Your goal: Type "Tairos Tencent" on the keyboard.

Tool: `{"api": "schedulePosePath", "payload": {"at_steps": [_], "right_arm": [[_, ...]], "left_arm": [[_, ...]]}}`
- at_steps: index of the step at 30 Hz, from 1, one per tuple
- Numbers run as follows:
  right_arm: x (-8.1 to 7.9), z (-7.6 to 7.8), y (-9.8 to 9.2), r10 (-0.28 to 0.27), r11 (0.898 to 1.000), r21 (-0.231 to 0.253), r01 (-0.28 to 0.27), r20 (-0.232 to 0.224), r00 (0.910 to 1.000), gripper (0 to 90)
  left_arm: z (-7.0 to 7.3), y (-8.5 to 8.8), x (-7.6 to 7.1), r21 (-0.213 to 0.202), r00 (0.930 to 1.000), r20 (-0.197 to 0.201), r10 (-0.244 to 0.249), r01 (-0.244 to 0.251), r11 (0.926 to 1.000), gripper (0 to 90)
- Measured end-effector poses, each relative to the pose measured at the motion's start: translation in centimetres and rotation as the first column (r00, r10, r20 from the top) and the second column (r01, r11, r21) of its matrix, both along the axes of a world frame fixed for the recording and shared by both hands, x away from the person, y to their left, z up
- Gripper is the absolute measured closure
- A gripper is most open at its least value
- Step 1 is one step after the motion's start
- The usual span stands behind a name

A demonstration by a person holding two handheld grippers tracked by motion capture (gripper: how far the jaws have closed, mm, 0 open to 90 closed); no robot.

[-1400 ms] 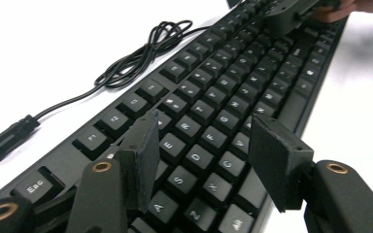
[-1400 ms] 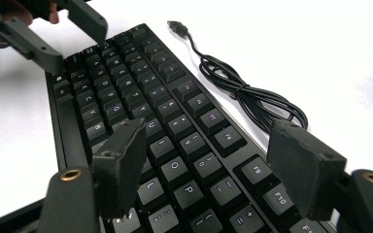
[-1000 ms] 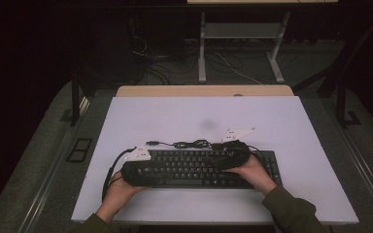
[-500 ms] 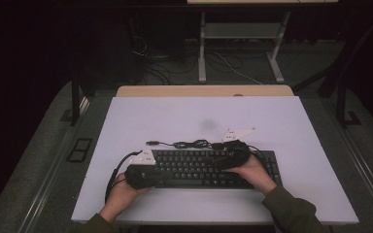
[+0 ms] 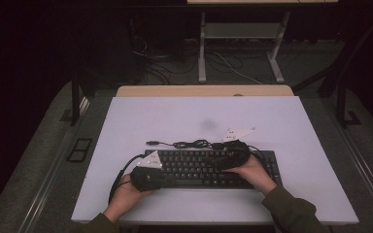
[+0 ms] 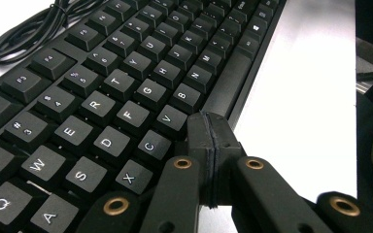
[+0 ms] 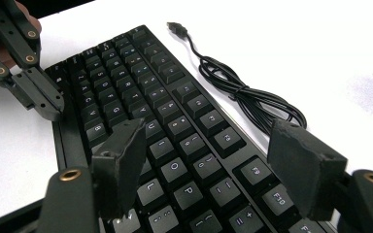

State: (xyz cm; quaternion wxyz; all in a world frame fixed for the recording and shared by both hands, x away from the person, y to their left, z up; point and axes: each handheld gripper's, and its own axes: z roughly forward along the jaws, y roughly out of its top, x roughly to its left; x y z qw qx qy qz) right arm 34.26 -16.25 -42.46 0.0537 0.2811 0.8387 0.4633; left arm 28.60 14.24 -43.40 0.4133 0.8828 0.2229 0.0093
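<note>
A flat black plastic computer keyboard [image 5: 209, 168] with white-lettered keys lies near the front edge of the white tabletop [image 5: 281, 121], its thin black USB cable [image 5: 184, 143] coiled just behind it. My left gripper [image 6: 209, 145] has its fingers clenched together, empty, over the spacebar's edge; my right gripper [image 7: 204, 160] holds its 2 fingers spread above the keys.

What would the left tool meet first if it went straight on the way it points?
Probably the keyboard: the shut left tool hovers at its front edge, near the V key and space bar; depth is unclear.
</note>
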Motion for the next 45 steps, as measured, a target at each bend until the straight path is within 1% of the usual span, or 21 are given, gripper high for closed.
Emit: {"api": "schedulePosePath", "payload": {"at_steps": [10,12,13,18,21,25,31,34,36,40,41,42,45], "right_arm": [[0.0,0.0,0.0,0.000,1.000,-0.002,0.000,0.001,1.0000,29.6],[0.0,0.0,0.0,0.000,1.000,-0.002,0.000,0.002,1.0000,29.6],[0.0,0.0,0.0,0.000,1.000,-0.002,0.000,0.001,1.0000,29.6],[0.0,0.0,0.1,0.001,1.000,-0.002,-0.001,0.001,1.0000,29.6],[0.0,0.0,0.1,0.001,1.000,-0.002,-0.001,0.002,1.0000,29.6],[0.0,0.0,0.0,0.001,1.000,-0.001,-0.001,0.000,1.0000,29.6],[0.0,-0.1,0.0,-0.005,1.000,-0.004,0.005,-0.005,1.0000,28.4],[-0.1,-0.2,0.0,-0.002,1.000,-0.005,0.002,-0.011,0.9999,29.1],[-0.2,-0.2,-0.1,-0.004,1.000,-0.004,0.004,-0.013,0.9999,29.7],[-0.4,-0.1,-0.3,0.006,1.000,-0.005,-0.006,-0.025,0.9997,33.0],[-0.4,-0.1,-0.4,0.006,1.000,-0.007,-0.006,-0.025,0.9997,34.0],[-0.5,0.0,-0.4,0.009,1.000,-0.011,-0.009,-0.024,0.9997,35.5],[-0.8,0.1,-0.6,0.007,1.000,-0.004,-0.007,-0.024,0.9997,40.6]], "left_arm": [[-0.1,0.0,0.0,-0.002,1.0000,-0.004,0.005,-0.005,1.0000,89.3],[-0.3,-0.1,0.1,0.013,1.0000,-0.001,0.003,-0.003,0.9999,89.4],[-0.3,-0.1,0.1,0.009,1.0000,-0.007,0.004,-0.004,1.0000,89.4],[-0.2,-0.1,0.0,0.012,1.0000,0.002,0.003,-0.003,0.9999,89.4],[0.1,-0.1,0.1,0.006,0.9999,0.010,0.004,-0.004,1.0000,89.3],[0.5,0.2,0.2,-0.017,0.9996,0.019,0.020,-0.019,0.9997,89.1],[0.7,0.4,0.4,-0.036,0.9988,0.031,0.039,-0.038,0.9986,78.4],[0.8,0.3,0.6,-0.041,0.9982,0.040,0.045,-0.043,0.9982,70.5],[0.8,0.2,0.6,-0.049,0.9972,0.046,0.060,-0.058,0.9971,64.8],[0.9,0.4,0.8,-0.054,0.9957,0.056,0.075,-0.072,0.9959,55.2],[0.9,0.4,0.8,-0.063,0.9950,0.057,0.082,-0.079,0.9949,53.3],[0.9,0.4,0.8,-0.061,0.9943,0.064,0.085,-0.081,0.9948,51.0],[0.9,0.5,0.9,-0.063,0.9929,0.073,0.093,-0.089,0.9941,44.9]]}}
